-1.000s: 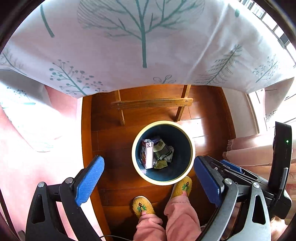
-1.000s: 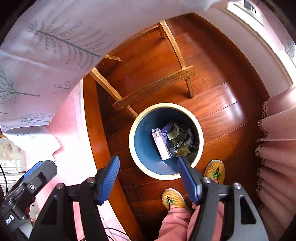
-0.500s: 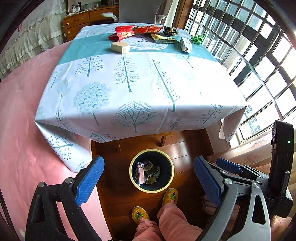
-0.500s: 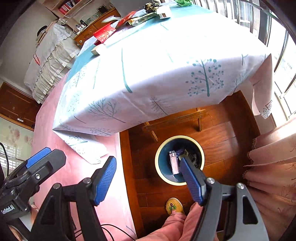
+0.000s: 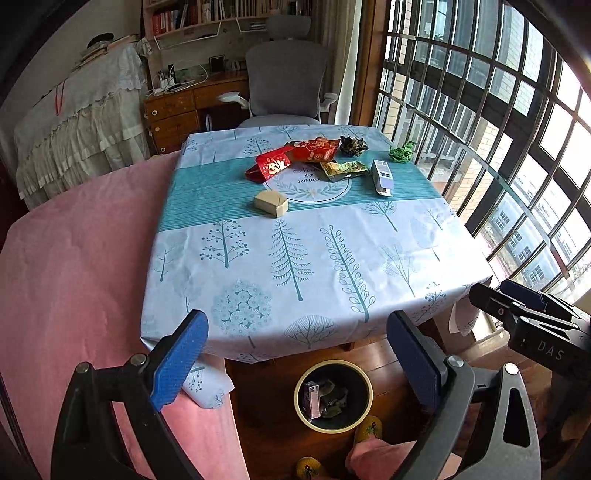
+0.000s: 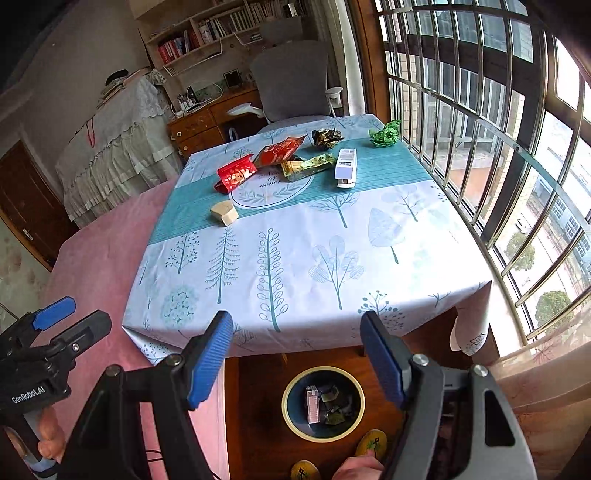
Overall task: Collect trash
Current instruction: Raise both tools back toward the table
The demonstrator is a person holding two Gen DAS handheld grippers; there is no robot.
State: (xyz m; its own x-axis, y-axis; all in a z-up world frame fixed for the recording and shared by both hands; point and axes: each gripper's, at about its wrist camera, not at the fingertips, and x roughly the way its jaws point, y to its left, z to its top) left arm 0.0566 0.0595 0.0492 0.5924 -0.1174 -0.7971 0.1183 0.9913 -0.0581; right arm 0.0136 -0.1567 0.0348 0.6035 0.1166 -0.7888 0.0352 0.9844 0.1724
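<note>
Both the left gripper (image 5: 297, 363) and right gripper (image 6: 297, 363) hang spread and empty over the near table edge above the bin (image 5: 333, 395), between pickups, so next comes a reach to the far-side trash, probably the beige box (image 5: 271, 202).

A lived-in home room, part study, part sitting space. Bookshelves (image 5: 207, 16) packed with books line the back wall above a wooden desk (image 5: 192, 107) with a grey office chair (image 5: 286, 85) beside it. A square table (image 5: 295, 236) wears a tree-print tablecloth, a lace-covered piece of furniture (image 5: 81, 122) stands at the left, and barred windows (image 5: 480, 122) overlook apartment buildings.
</note>
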